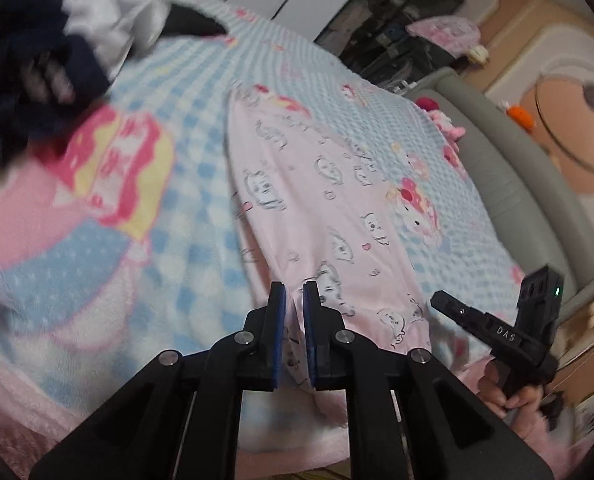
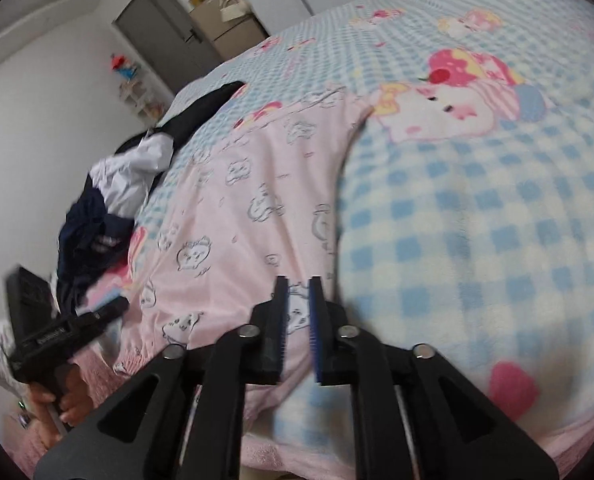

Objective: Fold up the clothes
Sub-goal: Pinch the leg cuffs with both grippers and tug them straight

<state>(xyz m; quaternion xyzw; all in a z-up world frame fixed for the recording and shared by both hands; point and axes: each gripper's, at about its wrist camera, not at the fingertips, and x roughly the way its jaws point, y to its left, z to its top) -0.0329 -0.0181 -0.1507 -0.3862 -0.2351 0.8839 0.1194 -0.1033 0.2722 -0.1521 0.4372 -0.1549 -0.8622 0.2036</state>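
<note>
A pale pink garment (image 1: 317, 184) printed with small cartoon faces lies spread lengthwise on the bed. Its near hem is lifted slightly. In the left wrist view my left gripper (image 1: 294, 292) is shut on the hem's left corner, with pink cloth pinched between the blue pads. In the right wrist view the same pink garment (image 2: 249, 184) stretches away, and my right gripper (image 2: 298, 286) is shut on the hem's right corner, cloth caught between its pads. A hand (image 1: 509, 396) grips the right gripper's handle at the lower right; the other hand (image 2: 53, 404) shows at the lower left.
A blue-and-white checked cartoon blanket (image 1: 185, 200) covers the bed. A heap of navy and white clothes (image 2: 109, 200) sits at the garment's far left side. A grey padded bed rail (image 1: 517, 168) runs along the right. A grey door (image 2: 165, 40) stands beyond.
</note>
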